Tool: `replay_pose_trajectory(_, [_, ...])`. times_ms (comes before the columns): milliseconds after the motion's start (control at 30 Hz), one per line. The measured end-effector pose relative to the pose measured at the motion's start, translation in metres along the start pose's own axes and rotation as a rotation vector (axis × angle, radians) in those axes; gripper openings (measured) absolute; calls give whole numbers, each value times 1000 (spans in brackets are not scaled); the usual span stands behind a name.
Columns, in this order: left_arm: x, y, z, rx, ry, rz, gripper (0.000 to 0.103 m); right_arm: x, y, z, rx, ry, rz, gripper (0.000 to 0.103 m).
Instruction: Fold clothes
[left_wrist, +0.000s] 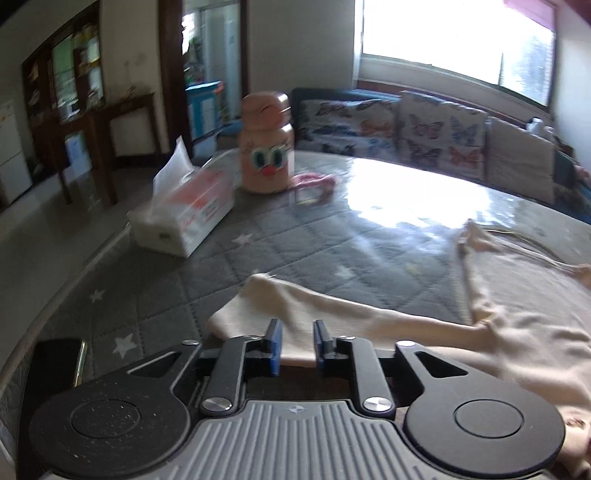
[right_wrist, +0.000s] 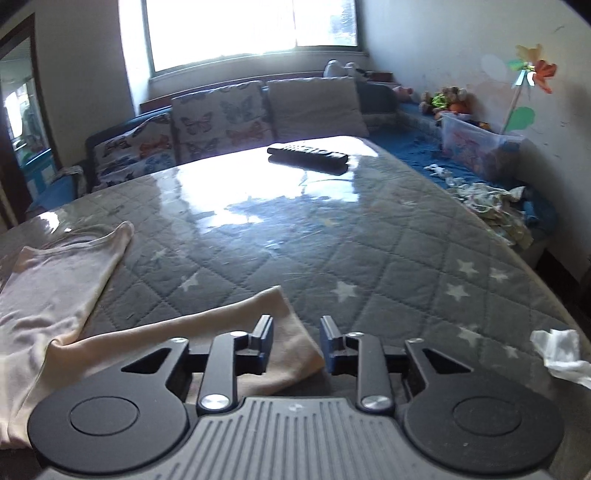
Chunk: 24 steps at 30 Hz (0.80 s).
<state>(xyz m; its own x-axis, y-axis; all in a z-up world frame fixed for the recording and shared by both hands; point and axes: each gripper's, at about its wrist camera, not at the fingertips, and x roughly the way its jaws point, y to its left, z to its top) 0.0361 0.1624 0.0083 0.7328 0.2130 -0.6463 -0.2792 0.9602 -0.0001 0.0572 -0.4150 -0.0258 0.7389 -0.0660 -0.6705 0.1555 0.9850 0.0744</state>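
A cream long-sleeved shirt (left_wrist: 517, 295) lies flat on the grey star-patterned quilted table (left_wrist: 295, 240). Its left sleeve (left_wrist: 295, 302) stretches toward my left gripper (left_wrist: 297, 343), which is open just over the cuff end, jaws apart with cloth showing between them. In the right wrist view the shirt body (right_wrist: 55, 280) lies at left and the right sleeve (right_wrist: 229, 325) runs under my right gripper (right_wrist: 296, 343), which is open over the cuff's edge.
A tissue box (left_wrist: 184, 210), a peach cartoon bottle (left_wrist: 264, 147) and a pink cord (left_wrist: 314, 181) stand at the far left. A black phone (left_wrist: 55, 365) lies near left. A remote control (right_wrist: 308, 153) lies far off; a crumpled tissue (right_wrist: 561, 354) near right. Sofa cushions (right_wrist: 221, 118) lie behind.
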Motion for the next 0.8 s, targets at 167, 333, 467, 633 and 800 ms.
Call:
replay_pose_trajectory(167, [-22, -33, -8, 116, -20, -137, 36, 16, 11, -3, -55, 43, -27, 35])
replay_pose_trajectory(333, [-41, -79, -22, 266, -35, -316, 44, 11, 5, -6, -39, 53, -25, 35])
replay_pose_trajectory(467, [-51, -110, -34, 368, -31, -458, 48, 7, 2, -9, -31, 56, -26, 34])
replay_pose_trajectory(633, [-52, -137, -53, 490, -15, -548, 54, -1, 0, -12, -8, 49, -26, 34])
replay_pose_trajectory(800, [-40, -149, -63, 523, 25, -541, 26, -1, 1, -14, -31, 55, -18, 18])
